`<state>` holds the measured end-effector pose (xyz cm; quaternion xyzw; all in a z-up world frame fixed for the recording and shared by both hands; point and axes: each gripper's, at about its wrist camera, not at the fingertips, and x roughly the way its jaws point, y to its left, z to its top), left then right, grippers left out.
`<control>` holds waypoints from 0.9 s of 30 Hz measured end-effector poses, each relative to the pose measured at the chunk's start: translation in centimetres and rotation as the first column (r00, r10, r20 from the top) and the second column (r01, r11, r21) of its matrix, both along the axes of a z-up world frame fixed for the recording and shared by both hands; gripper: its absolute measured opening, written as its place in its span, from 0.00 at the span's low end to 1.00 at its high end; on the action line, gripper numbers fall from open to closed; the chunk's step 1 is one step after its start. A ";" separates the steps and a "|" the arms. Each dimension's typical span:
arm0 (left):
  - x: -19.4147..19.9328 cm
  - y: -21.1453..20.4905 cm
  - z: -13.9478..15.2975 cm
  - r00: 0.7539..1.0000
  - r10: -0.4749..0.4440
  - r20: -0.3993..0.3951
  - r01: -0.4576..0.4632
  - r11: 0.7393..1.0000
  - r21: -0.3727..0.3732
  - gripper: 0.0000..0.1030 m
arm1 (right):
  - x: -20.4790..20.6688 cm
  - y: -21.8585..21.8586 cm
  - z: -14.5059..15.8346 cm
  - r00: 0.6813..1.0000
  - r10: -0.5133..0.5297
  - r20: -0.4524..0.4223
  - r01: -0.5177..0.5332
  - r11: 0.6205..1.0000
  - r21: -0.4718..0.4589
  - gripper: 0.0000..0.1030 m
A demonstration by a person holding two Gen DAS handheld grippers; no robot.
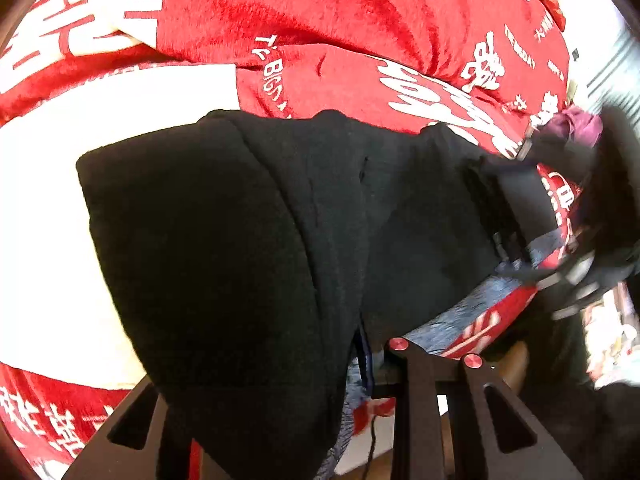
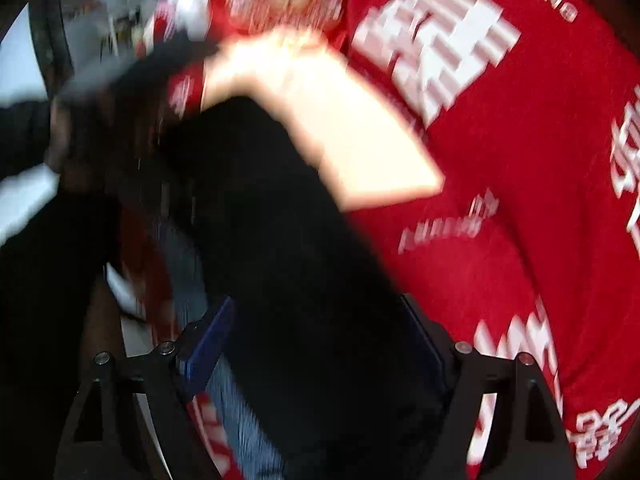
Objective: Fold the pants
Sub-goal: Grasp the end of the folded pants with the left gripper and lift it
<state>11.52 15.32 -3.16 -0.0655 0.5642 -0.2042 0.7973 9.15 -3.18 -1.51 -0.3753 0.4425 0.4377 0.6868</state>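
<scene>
Red blanket (image 2: 520, 200) under pants (image 2: 304, 300), seemingly between right gripper (image 2: 320, 344).

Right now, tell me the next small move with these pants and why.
Probably lower both grippers and lay the black pants flat on the red blanket. The right gripper has cloth between its fingers, the pants look bunched and draped, and the right view is motion-blurred.

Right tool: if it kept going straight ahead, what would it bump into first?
The black pants. They already fill the gap of the right tool and stretch ahead of it. Beyond them lies the red cloth, though the picture is blurry, so depth is a guess.
</scene>
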 end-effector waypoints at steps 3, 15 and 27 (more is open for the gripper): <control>0.3 -0.6 0.7 0.998 0.021 -0.063 -0.024 0.999 -0.048 0.27 | 0.0 -1.0 -5.4 0.999 -0.038 -0.016 0.034 0.985 -0.169 0.82; 0.0 -7.9 8.1 0.999 0.017 -0.028 -0.016 1.000 0.011 0.26 | 0.1 -12.6 3.4 0.916 -0.400 0.012 0.394 0.907 0.148 0.84; 2.8 -24.0 12.4 0.992 -0.099 -0.079 0.101 0.995 0.024 0.26 | -4.1 -22.9 2.4 0.769 -0.636 -0.060 0.625 0.730 0.277 0.84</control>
